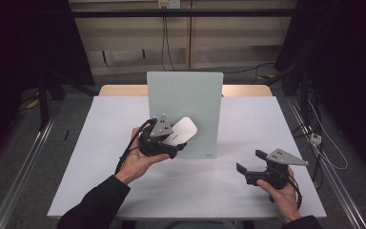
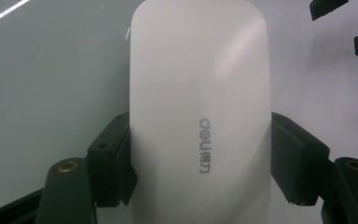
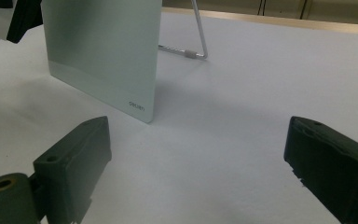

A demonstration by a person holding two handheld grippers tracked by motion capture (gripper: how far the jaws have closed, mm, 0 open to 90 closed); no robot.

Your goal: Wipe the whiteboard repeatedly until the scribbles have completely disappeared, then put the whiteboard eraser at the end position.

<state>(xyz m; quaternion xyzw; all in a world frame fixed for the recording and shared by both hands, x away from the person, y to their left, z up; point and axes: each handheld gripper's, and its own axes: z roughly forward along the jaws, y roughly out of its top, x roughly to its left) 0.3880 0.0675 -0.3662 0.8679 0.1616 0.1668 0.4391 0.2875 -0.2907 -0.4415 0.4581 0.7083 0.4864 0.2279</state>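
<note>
I hold the left gripper (image 1: 174, 138) raised in front of the board (image 1: 186, 95), its jaws pinching a white eraser (image 1: 181, 130) by its two long sides. The eraser is a smooth, matte plastic block with rounded ends, oblong and slightly domed. In the left gripper view the eraser (image 2: 198, 107) stands between the black jaws, and grey "deli" lettering runs along its face; the high view is too coarse to show that print. Behind it I see the pale green face of the board (image 2: 51, 84) and the white surface (image 2: 317, 84).

The board is a thin, flat panel with rounded corners, pale green, faintly glossy. It stands near upright at the middle of the surface (image 1: 100, 157). From the right gripper view I see the board (image 3: 102, 51) from its side: a small grey logo sits at its lower corner, and a bent wire stand (image 3: 198, 44) props it from behind. The high view hides that stand.

The right gripper (image 1: 249, 164) sits low over the near right part of the surface, well apart from the board. Its jaws are spread wide with nothing between them; the right gripper view shows bare white surface (image 3: 214, 154) in the gap. The jaw pads look like hard black plastic blocks with small screw holes.

The surface is a matte white sheet over a wooden top.
</note>
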